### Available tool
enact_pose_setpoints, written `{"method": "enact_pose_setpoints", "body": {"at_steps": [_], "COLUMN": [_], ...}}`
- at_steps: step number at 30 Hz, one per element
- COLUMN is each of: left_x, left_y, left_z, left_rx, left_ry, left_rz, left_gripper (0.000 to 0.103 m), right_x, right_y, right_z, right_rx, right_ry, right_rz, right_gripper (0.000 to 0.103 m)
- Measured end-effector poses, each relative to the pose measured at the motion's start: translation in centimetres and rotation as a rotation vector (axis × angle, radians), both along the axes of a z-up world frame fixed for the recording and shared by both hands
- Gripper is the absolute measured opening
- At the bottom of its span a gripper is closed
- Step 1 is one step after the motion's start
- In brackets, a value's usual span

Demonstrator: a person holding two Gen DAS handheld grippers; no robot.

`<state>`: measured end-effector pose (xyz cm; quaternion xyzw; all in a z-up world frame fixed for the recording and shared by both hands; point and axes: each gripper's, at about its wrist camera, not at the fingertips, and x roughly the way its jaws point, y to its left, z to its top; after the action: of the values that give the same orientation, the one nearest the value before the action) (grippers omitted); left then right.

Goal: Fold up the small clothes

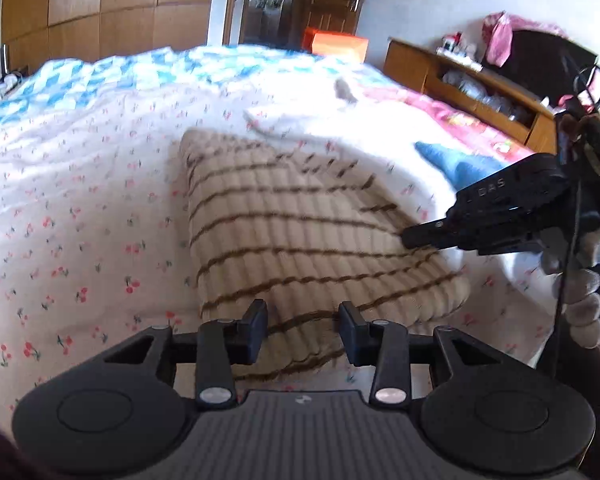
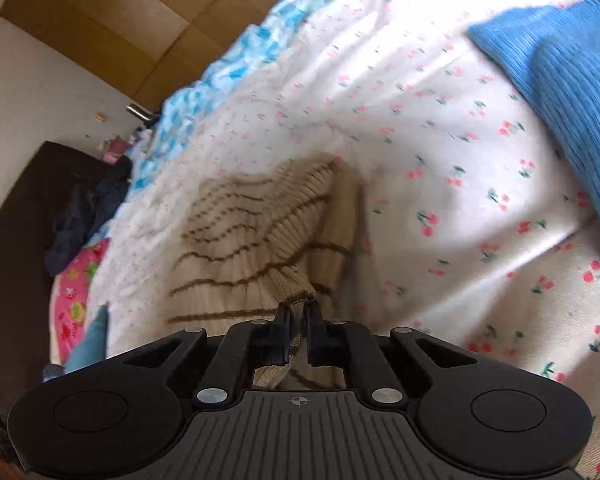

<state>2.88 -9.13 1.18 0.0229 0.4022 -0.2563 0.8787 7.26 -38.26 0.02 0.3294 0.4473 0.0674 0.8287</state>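
Observation:
A beige ribbed knit garment with brown stripes lies on the cherry-print bedspread. My left gripper is open, its fingers just above the garment's near edge, holding nothing. My right gripper is shut on the beige striped garment, pinching its edge and lifting a fold of it. The right gripper also shows in the left wrist view at the garment's right edge.
A blue knit garment lies to the right on the bed, also visible in the left wrist view. A white cloth lies beyond the beige one. A wooden headboard shelf and wardrobe stand behind.

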Motion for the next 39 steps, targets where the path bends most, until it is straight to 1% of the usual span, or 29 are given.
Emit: {"method": "enact_pose_setpoints", "body": {"at_steps": [1,2,4,6,7,9,10,11,12,13,14,16,19,20,21,23,25,26,27,29,30,31,33,34,36,39], "left_x": [0.4,0.5,0.2,0.1,0.2,0.1,0.1,0.1,0.0,0.0,0.0,0.1,0.1,0.1,0.1,-0.1,0.1,0.4,0.7,1.1,1.1,1.1,0.9,0.9,0.8,0.9], "left_y": [-0.1,0.1,0.3,0.1,0.0,-0.1,-0.2,-0.2,-0.2,-0.3,-0.4,-0.4,-0.4,-0.4,-0.3,0.0,0.2,0.2,0.1,-0.2,-0.2,-0.2,-0.1,0.0,0.6,1.7], "left_z": [-1.0,-1.7,-1.7,-1.6,-1.7,-1.8,-1.7,-1.6,-1.6,-1.6,-1.6,-1.6,-1.5,-1.4,-1.2,-0.6,-0.4,-0.5,-0.8,-1.5,-1.6,-1.5,-1.1,-0.9,-0.2,0.6], "left_rx": [0.020,0.011,-0.004,0.007,0.011,0.016,0.014,0.013,0.016,0.019,0.023,0.026,0.026,0.026,0.023,0.002,-0.015,-0.020,-0.015,0.001,0.000,0.002,0.004,-0.003,-0.028,-0.072], "left_ry": [0.034,0.058,0.049,0.039,0.039,0.039,0.039,0.039,0.037,0.035,0.034,0.035,0.037,0.035,0.030,0.008,-0.004,0.004,0.020,0.043,0.044,0.041,0.040,0.043,0.047,0.048], "left_rz": [0.007,0.007,0.003,-0.010,-0.014,-0.014,-0.014,-0.014,-0.016,-0.020,-0.022,-0.022,-0.018,-0.018,-0.017,-0.015,-0.011,-0.010,-0.008,-0.003,-0.005,-0.007,-0.012,-0.012,-0.005,0.034], "left_gripper": [0.043,0.043,0.043,0.043,0.043,0.043,0.043,0.043,0.043,0.043,0.043,0.043,0.044,0.044,0.043,0.043,0.043,0.044,0.044,0.044,0.044,0.044,0.044,0.044,0.044,0.044], "right_x": [0.2,0.0,-0.4,-0.6,-0.6,-0.4,0.0,0.1,0.5,1.2,1.7,3.5,6.6,7.2,7.4,6.8,5.7,5.3,5.2,5.5,5.5,5.2,5.1,5.1,5.1,4.7], "right_y": [0.0,0.0,0.1,0.3,0.4,0.1,-0.2,-0.4,-0.6,-0.6,-0.6,-0.1,1.5,1.9,2.0,1.4,-0.1,-0.6,-0.9,-0.6,-0.4,-0.4,-0.6,-0.7,-0.6,-0.4], "right_z": [-1.1,-1.5,-1.3,-0.8,-0.4,0.0,0.4,0.7,1.1,1.3,1.4,1.3,-0.1,-0.5,-0.6,0.4,1.4,1.4,0.9,-1.2,-2.0,-2.5,-2.4,-2.1,-1.6,-0.7], "right_rx": [-0.026,-0.036,-0.045,-0.066,-0.072,-0.054,-0.043,-0.038,-0.038,-0.039,-0.041,-0.047,-0.085,-0.094,-0.087,-0.067,-0.018,-0.012,-0.029,-0.084,-0.092,-0.086,-0.066,-0.072,-0.090,-0.117], "right_ry": [0.035,0.043,0.027,0.010,-0.001,-0.010,-0.028,-0.047,-0.067,-0.081,-0.090,-0.098,-0.045,-0.031,-0.034,-0.086,-0.154,-0.165,-0.153,-0.082,-0.067,-0.072,-0.081,-0.086,-0.094,-0.120], "right_rz": [-0.001,0.000,0.004,0.018,0.030,0.009,-0.010,-0.025,-0.045,-0.056,-0.057,-0.049,-0.019,-0.025,-0.025,-0.041,-0.099,-0.120,-0.133,-0.118,-0.116,-0.125,-0.131,-0.130,-0.119,-0.105], "right_gripper": [0.006,0.006,0.006,0.007,0.015,0.020,0.026,0.035,0.041,0.050,0.055,0.057,0.057,0.040,0.032,0.014,0.012,0.012,0.012,0.012,0.012,0.012,0.013,0.013,0.013,0.013]}}
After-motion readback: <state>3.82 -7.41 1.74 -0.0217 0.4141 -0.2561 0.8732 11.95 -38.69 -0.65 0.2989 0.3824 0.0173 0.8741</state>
